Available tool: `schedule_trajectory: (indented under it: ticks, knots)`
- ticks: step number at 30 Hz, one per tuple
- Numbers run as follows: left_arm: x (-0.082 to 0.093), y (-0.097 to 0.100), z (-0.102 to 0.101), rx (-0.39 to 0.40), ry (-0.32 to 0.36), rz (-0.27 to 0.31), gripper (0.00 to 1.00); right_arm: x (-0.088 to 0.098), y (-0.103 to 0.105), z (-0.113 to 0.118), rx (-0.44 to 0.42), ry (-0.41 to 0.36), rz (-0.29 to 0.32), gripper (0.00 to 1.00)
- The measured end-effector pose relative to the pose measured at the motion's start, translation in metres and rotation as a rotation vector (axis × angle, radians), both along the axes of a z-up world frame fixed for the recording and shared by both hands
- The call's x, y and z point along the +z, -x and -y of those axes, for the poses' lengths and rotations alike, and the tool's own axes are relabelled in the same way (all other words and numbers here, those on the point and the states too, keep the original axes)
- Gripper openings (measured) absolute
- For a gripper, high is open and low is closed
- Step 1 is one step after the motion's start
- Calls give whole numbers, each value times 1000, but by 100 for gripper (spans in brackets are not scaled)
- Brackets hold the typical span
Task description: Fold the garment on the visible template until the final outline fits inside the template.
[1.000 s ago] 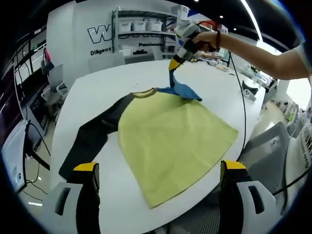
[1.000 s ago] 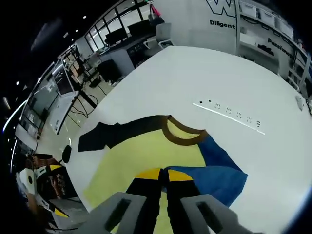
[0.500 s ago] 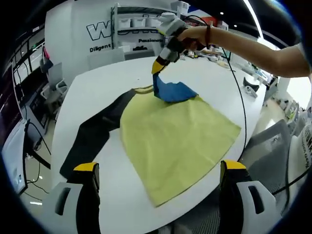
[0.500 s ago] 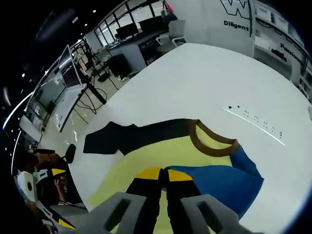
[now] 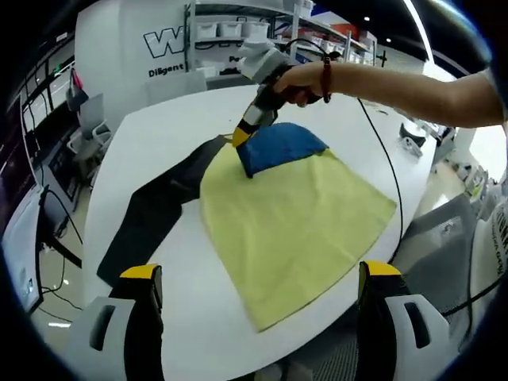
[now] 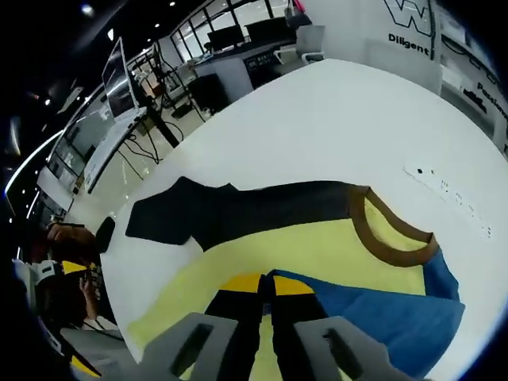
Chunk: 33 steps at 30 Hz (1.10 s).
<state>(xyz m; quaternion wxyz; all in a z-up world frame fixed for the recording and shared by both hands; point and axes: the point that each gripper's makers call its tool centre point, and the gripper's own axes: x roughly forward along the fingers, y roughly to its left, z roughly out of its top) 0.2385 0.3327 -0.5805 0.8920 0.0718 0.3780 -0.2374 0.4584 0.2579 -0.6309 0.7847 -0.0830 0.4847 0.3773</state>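
Garment (image 5: 298,214): we see its blue sleeve (image 5: 278,145), pinched in the closed right hand-held gripper (image 5: 240,136), now carried over the yellow body, while the left hand-held gripper (image 5: 258,317) hangs wide open and empty.

R gripper (image 6: 267,279) clamped, L gripper (image 5: 258,274) fingers apart.

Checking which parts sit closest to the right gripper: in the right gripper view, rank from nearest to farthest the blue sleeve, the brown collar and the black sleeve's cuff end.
1. Blue sleeve: clamped in the right gripper, trailing right.
2. Brown collar: up and right.
3. Black sleeve's cuff end: far left on the white table.
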Motion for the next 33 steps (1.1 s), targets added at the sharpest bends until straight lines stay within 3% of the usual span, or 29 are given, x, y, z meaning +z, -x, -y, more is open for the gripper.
schedule_trajectory:
  ticks: [6,8,13,15,17,22,25,28,33]
  knots:
    - [-4,1,-1,-5,-10,-17,99,-9,-2,-7,35,-7,10,0]
    - [-3,1,-2,-2,-9,-15,99,-14,-4,-8,70,7,41,0]
    - [-3,2,-6,7,-9,-15,99,-19,2,-18,74,-30,13,8]
    - [-2,2,-6,9,-8,-14,99,-19,7,-24,95,-51,3,6]
    - [-1,2,-6,11,-7,-11,99,-18,9,-27,101,-60,0,8]
    - [0,3,-6,17,-5,-5,99,2,1,-29,88,-153,61,12]
    - [2,4,-5,16,-5,2,99,14,-6,-14,72,-161,116,18]
    - [4,3,-2,13,0,10,99,26,-11,7,90,-164,226,22]
    - [6,1,2,4,-1,18,99,24,-15,39,39,-147,244,24]
